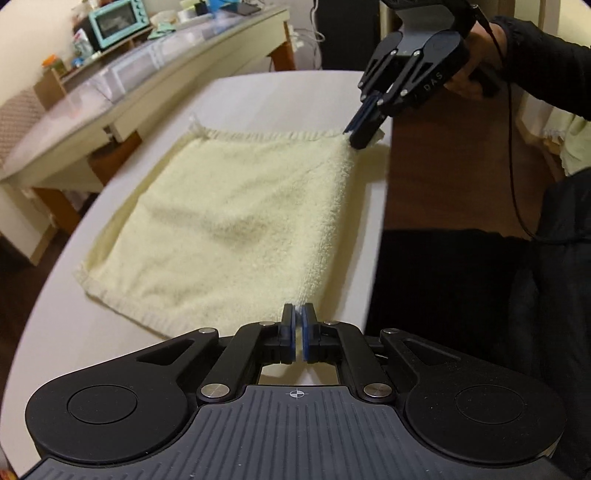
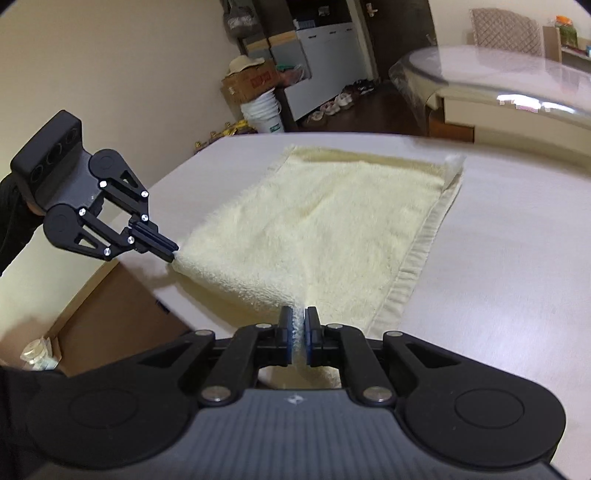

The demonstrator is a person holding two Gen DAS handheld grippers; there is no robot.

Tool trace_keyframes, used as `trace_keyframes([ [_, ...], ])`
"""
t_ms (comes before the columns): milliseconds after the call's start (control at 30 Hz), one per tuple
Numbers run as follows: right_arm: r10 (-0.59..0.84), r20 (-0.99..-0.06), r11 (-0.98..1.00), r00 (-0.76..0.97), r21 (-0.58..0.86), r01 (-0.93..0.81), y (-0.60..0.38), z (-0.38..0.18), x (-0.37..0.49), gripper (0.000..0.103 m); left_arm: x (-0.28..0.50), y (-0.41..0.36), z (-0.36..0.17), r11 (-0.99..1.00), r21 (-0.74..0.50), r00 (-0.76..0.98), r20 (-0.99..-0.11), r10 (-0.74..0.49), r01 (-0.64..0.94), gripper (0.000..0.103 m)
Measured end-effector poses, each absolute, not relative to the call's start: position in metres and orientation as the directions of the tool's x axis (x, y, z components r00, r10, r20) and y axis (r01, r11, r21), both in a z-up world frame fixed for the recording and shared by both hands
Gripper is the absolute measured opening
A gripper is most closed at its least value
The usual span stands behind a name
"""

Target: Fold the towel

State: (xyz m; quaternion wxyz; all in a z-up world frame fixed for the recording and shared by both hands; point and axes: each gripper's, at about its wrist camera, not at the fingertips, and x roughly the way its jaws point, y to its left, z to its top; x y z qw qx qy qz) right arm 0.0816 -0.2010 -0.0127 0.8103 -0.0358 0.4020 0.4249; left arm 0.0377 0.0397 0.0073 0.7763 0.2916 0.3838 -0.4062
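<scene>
Pinching the near folded edge of the towel (image 1: pixel 236 218) with left tool (image 1: pixel 298 314) and right tool (image 2: pixel 299 317), both clamped on cloth, probably to drag another fold across the tabletop (image 2: pixel 517 240).

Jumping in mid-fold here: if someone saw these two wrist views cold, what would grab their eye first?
The pale yellow towel spread across the white table, already doubled over, with a lower hem showing along one side. Next, the two black grippers pinching neighbouring corners along its near edge: the left gripper shut on one corner, the right gripper with terry pile between its pads at the other. Behind, a teal toaster oven sits on a cluttered side table.
</scene>
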Motion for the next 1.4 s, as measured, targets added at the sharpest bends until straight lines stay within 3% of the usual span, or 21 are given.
trace_keyframes([
  [33, 0.655, -0.682, 0.641, 0.325, 0.275, -0.717, -0.201, -0.014, 0.08, 0.026, 0.037, 0.042, 0.006, 0.513, 0.139, 0.382, -0.83, -0.406, 0.847, 0.007],
  [133, 0.647, -0.651, 0.682, 0.398, 0.259, -0.684, -0.211, -0.01, 0.074, 0.026, 0.038, 0.051, 0.009, 0.568, 0.148, 0.431, -0.807, -0.403, 0.809, 0.018],
  [467, 0.644, -0.626, 0.717, 0.439, 0.295, -0.631, -0.238, -0.018, 0.057, 0.039, 0.007, 0.059, -0.002, 0.592, 0.147, 0.478, -0.754, -0.452, 0.792, 0.019],
  [567, 0.654, -0.613, 0.72, 0.445, 0.322, -0.615, -0.244, -0.02, 0.051, 0.045, 0.002, 0.054, -0.01, 0.582, 0.178, 0.495, -0.745, -0.448, 0.793, 0.032],
  [800, 0.668, -0.605, 0.698, 0.433, 0.305, -0.649, -0.247, -0.022, 0.037, 0.051, 0.028, 0.055, -0.017, 0.577, 0.165, 0.484, -0.747, -0.457, 0.8, 0.038],
  [933, 0.631, -0.617, 0.69, 0.472, 0.168, -0.704, -0.242, -0.023, 0.024, 0.05, 0.031, 0.054, -0.015, 0.566, 0.189, 0.498, -0.735, -0.46, 0.802, 0.038],
  [1167, 0.547, -0.658, 0.51, 0.518, -0.229, -0.829, -0.207, -0.022, 0.001, 0.05, 0.037, 0.062, -0.005, 0.588, 0.127, 0.478, -0.727, -0.492, 0.799, 0.04],
  [1267, 0.511, -0.683, 0.42, 0.521, -0.33, -0.845, -0.193, -0.029, 0.003, 0.049, 0.04, 0.061, -0.006, 0.595, 0.121, 0.472, -0.74, -0.479, 0.794, 0.04],
  [1400, 0.481, -0.706, 0.332, 0.52, -0.402, -0.853, -0.182, -0.036, 0.005, 0.041, 0.034, 0.066, -0.001, 0.591, 0.115, 0.463, -0.745, -0.481, 0.798, 0.045],
])
